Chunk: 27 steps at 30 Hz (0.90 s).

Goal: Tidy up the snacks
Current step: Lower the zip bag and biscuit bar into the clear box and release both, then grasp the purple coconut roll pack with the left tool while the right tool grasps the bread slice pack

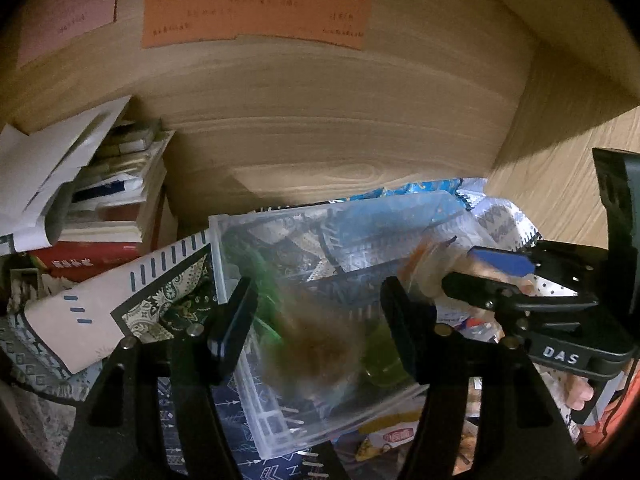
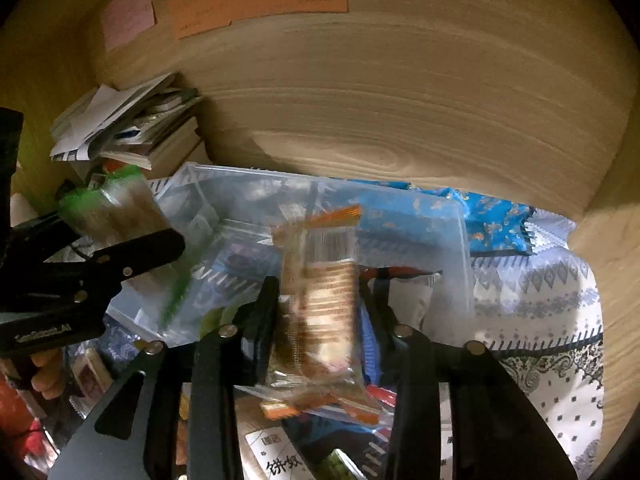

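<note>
A clear plastic bin [image 1: 256, 412] [image 2: 460, 248] sits on a patterned cloth in a wooden cabinet. My left gripper [image 1: 316, 300] holds a green-edged snack packet [image 1: 316, 344] over the bin; the packet is blurred. It also shows in the right wrist view [image 2: 116, 212] at the left. My right gripper [image 2: 320, 300] is shut on an orange-edged clear packet of biscuits [image 2: 320, 292] above the bin. The right gripper also shows in the left wrist view [image 1: 492, 272] at the right, over the bin's right side.
A stack of books and papers [image 1: 96, 196] [image 2: 140, 132] stands at the back left. A blue snack bag [image 2: 492, 216] lies behind the bin. More snack packets [image 2: 280, 456] lie in front. Wooden walls close in behind and at the right.
</note>
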### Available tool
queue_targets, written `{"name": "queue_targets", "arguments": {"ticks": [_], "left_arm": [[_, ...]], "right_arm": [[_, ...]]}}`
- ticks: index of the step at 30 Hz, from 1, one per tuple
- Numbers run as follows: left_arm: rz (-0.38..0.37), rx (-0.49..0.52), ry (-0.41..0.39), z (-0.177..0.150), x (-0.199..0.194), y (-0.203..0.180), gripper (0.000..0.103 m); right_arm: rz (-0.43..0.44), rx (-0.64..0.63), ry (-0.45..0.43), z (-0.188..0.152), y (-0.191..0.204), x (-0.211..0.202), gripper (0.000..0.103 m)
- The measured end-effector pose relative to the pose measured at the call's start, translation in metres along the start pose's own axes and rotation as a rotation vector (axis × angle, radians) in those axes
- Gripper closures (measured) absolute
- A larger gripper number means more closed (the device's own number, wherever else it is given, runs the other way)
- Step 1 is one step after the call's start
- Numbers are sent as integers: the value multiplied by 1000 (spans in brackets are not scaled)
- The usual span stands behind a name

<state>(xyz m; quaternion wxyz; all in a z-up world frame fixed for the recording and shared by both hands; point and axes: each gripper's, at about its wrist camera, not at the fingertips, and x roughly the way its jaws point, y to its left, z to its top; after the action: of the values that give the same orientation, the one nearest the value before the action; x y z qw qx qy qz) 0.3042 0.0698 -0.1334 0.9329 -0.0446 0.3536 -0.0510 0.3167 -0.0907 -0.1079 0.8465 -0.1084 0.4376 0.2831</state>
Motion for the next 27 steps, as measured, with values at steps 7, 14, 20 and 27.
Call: {"name": "queue_targets", "arguments": {"ticks": [7, 14, 20, 27], "left_arm": [[-17, 6, -29, -2, -24, -1, 30], [-17, 31, -66, -19, -64, 3, 14], [-8, 44, -44, -45, -85, 11, 10], [15, 56, 34, -91, -88, 30, 10]], "right_arm": [[-7, 0, -60, -2, 2, -23, 47], [-6, -8, -137, -17, 11, -62, 40], [-8, -10, -154, -38, 18, -80, 39], [-28, 12, -126, -71, 24, -85, 38]]}}
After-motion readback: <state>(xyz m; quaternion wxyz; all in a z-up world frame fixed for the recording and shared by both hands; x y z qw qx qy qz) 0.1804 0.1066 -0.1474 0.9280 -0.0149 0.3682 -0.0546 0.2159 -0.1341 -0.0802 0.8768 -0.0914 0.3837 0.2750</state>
